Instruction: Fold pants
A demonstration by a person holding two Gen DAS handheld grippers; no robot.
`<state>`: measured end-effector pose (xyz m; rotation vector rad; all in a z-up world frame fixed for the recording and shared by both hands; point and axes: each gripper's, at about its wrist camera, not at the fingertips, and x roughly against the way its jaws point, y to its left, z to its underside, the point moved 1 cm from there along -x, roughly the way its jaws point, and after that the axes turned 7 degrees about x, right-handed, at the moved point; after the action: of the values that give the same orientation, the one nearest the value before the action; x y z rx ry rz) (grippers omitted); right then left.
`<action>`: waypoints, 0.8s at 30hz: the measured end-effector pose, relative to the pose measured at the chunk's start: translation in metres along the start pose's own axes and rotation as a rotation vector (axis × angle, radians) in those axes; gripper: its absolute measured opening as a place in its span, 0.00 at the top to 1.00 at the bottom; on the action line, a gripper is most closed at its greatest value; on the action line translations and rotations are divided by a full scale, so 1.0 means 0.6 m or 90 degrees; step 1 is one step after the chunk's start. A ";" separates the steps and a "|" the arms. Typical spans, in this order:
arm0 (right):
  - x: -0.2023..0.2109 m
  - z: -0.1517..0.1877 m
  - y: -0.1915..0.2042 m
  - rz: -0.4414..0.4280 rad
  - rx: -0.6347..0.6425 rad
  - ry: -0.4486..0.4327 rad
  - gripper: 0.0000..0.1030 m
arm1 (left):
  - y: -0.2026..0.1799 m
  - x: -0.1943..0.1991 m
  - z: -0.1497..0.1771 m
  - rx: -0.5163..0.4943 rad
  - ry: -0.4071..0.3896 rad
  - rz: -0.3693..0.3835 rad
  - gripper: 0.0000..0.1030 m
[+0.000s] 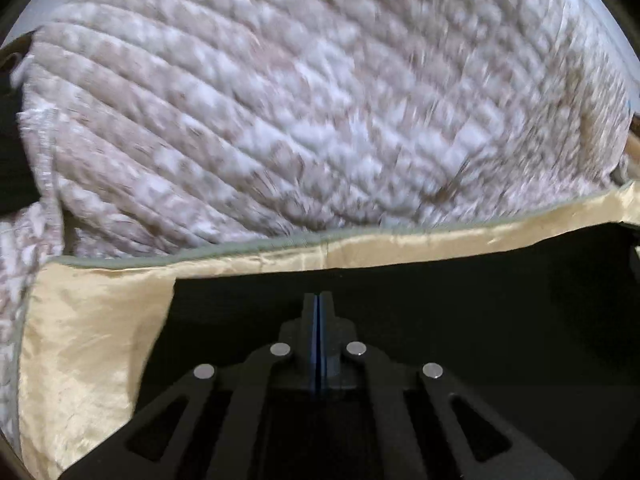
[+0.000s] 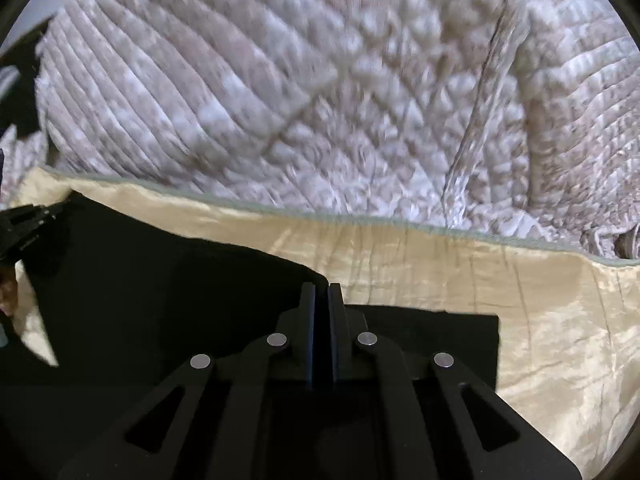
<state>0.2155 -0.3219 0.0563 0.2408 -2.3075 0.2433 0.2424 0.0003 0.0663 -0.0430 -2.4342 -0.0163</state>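
The black pants [image 1: 440, 300] lie spread on a glossy cream satin cloth [image 1: 92, 352] with a grey-green piped edge, which in turn lies over a quilted, pale pinkish-white bedspread [image 1: 300, 112]. Both cloth layers are blurred in the upper parts of both views.

The left gripper [image 1: 319, 300] sits low over the pants, its fingers pressed together with only a thin blue line between the pads. Black fabric surrounds the tips; whether any of it is pinched cannot be told from this view.

The right gripper [image 2: 321, 292] likewise has its fingers drawn nearly together, a narrow dark slit between them, right at the pants' edge [image 2: 200, 280] where the black cloth meets the satin [image 2: 540, 320]. Fabric caught between the pads cannot be confirmed.

In the right wrist view, a black mechanism [image 2: 28, 224], apparently the other gripper, shows at the far left above the pants. A raised fold [image 2: 476, 112] runs diagonally through the bedspread [image 2: 240, 100] beyond. Nothing lies on top of the pants.
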 end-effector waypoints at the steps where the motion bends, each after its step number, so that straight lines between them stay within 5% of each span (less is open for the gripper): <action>1: 0.024 0.001 0.002 -0.006 -0.005 -0.016 0.96 | 0.003 0.020 0.000 0.006 -0.012 0.007 0.99; 7: 0.163 0.033 0.025 -0.036 -0.028 -0.089 0.96 | 0.031 0.179 0.036 0.045 -0.079 0.032 0.99; 13: 0.271 0.139 0.068 -0.075 -0.049 -0.097 0.96 | 0.052 0.277 0.128 0.085 -0.070 0.068 0.99; 18: 0.291 0.257 0.096 -0.105 -0.095 -0.027 0.96 | 0.056 0.301 0.207 0.108 -0.021 0.089 0.99; 24: 0.237 0.370 0.132 -0.161 -0.169 0.136 0.95 | 0.029 0.287 0.220 0.098 0.029 0.105 0.98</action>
<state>-0.0545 -0.3148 0.0038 0.3492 -2.0464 -0.1585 0.0265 0.0256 0.0779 -0.1719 -2.3720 0.2409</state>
